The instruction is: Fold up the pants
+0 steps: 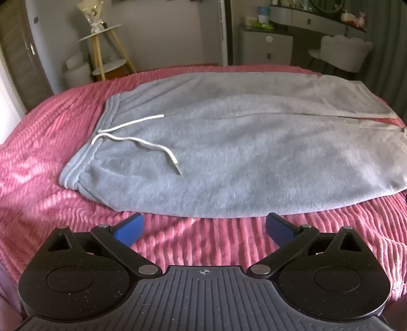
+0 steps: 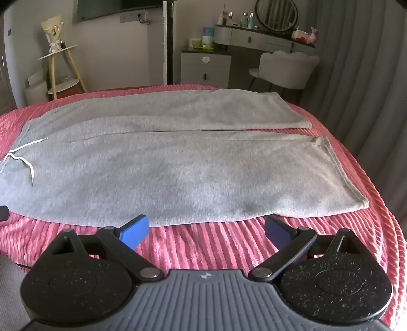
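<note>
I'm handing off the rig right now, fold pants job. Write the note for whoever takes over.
Left gripper: open, empty, just short of the pants' near edge, toward the waistband end.
Right gripper: open, empty, at the near edge toward the hems.
Pants: flat on the pink bedspread, legs side by side, drawstring loose on top.
Done: pants laid out; no fold yet.
Left: every fold. Probably grip the near edge and bring the near leg over the far one.

Pink ribbed bedspread (image 2: 203, 244), grey vanity desk (image 2: 257, 35), round mirror (image 2: 276, 14), shell-backed chair (image 2: 287, 67), grey curtains (image 2: 356, 76)
</note>
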Demonstrator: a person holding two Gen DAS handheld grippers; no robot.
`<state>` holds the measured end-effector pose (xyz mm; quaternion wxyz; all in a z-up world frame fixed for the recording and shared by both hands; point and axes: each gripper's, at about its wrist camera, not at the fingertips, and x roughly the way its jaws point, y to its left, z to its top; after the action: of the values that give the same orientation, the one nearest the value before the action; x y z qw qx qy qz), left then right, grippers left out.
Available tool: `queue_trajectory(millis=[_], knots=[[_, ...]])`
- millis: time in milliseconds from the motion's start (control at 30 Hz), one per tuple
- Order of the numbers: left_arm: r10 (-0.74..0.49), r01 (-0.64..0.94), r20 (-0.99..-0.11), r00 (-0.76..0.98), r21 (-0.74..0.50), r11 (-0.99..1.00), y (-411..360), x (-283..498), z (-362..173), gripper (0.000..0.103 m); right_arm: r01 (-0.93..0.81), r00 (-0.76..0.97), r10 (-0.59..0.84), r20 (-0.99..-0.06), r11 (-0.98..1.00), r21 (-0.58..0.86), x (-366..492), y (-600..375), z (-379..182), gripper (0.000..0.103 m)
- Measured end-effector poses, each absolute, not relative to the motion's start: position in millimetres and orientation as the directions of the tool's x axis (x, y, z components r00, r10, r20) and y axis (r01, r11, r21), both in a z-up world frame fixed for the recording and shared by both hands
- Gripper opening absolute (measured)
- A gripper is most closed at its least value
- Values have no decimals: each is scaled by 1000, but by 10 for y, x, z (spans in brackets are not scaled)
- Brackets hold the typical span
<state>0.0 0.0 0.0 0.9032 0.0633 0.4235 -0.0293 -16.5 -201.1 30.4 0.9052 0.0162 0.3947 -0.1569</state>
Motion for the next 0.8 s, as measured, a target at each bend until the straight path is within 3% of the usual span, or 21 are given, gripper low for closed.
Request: queue_trajectory(millis=[800], knots=[[-6,110,-767,642,84,990,-10,16,17,103,303,669,-267,-693,950,-74,-207,-2036,387,98]])
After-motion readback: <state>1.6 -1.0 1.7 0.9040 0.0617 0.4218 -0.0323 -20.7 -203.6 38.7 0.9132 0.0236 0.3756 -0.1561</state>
